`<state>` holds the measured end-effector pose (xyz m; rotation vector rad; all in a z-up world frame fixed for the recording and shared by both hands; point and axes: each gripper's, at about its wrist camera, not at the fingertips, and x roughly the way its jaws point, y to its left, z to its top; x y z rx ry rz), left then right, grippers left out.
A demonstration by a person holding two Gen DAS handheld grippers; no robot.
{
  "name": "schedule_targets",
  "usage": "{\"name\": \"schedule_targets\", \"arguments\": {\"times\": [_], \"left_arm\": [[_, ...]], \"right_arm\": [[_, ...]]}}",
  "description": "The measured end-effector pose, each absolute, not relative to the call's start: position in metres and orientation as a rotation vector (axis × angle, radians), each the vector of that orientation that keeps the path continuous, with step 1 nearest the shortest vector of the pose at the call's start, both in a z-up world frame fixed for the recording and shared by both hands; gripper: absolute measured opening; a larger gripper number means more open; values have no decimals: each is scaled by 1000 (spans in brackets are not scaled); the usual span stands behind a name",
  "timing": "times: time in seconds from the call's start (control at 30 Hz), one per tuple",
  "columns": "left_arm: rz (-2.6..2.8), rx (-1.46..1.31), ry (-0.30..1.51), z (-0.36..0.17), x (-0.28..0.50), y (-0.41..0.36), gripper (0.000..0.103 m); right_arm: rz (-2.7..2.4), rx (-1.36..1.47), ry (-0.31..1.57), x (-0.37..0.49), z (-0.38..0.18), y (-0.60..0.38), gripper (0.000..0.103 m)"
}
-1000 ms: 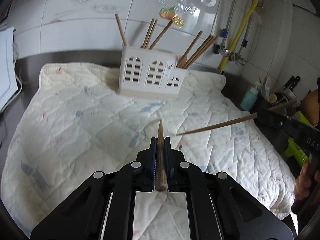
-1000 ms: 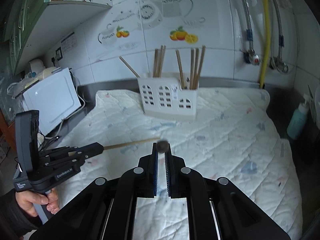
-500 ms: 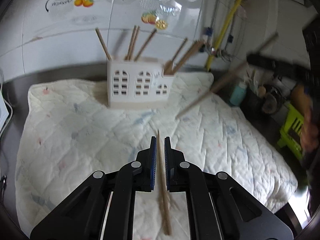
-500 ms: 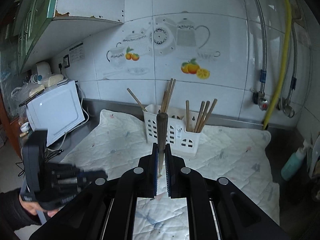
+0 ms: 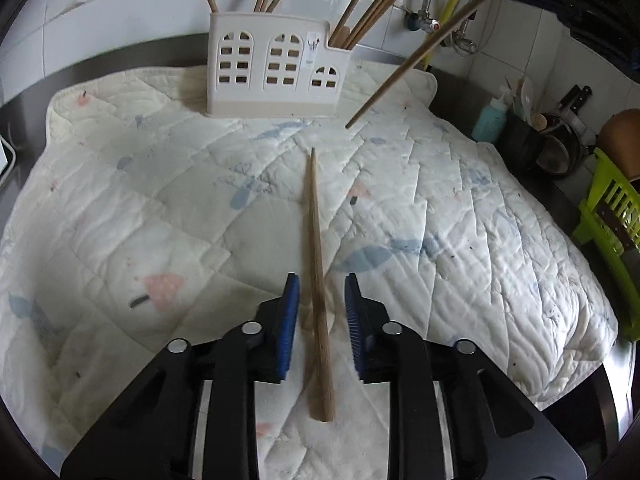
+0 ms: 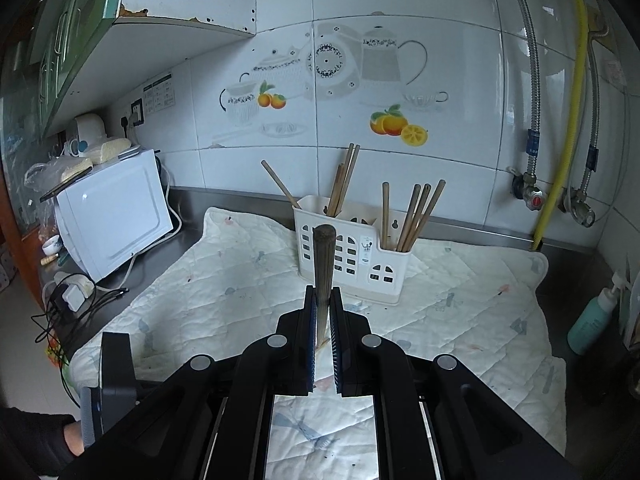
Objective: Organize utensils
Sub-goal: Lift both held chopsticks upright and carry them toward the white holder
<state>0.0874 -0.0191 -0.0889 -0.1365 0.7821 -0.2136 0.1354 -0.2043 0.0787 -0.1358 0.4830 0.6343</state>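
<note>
Big white quilt (image 5: 460, 216) under all. Holder (image 6: 352, 264) at the back, sticks inside. Right claw (image 6: 323, 320) clamped on one chopstick (image 6: 323, 256) — lift, tip down, drop in. Left claw (image 5: 321, 312) apart — stick (image 5: 316, 248) flat on quilt.

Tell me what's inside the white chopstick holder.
Wooden chopsticks stand leaning in the holder, some left, more in the lower right section. Their lower ends are hidden by the walls.
</note>
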Motion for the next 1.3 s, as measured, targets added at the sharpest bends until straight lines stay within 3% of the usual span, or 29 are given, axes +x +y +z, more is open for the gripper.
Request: {"name": "schedule_targets", "arguments": {"times": [0.3, 0.4, 0.6, 0.7, 0.87, 1.1, 1.23, 1.3], "left_arm": [[-182, -138, 812, -99, 88, -25, 11], [-165, -134, 813, -96, 88, -25, 5], [-187, -169, 735, -63, 88, -8, 5], [-204, -194, 686, -40, 92, 3, 0], [-261, -147, 705, -32, 93, -2, 1], [-271, -133, 826, -75, 84, -14, 5], [-244, -105, 843, -88, 85, -21, 18], [-237, -99, 844, -90, 86, -21, 18]], "right_arm": [[638, -133, 486, 135, 77, -205, 7], [636, -127, 484, 133, 77, -206, 7], [630, -133, 459, 129, 87, -210, 7], [634, -122, 448, 130, 94, -213, 7], [629, -124, 439, 129, 99, -212, 7], [634, -123, 458, 131, 91, -211, 7], [634, -127, 463, 131, 89, -210, 7], [632, -127, 464, 131, 88, -210, 7]]}}
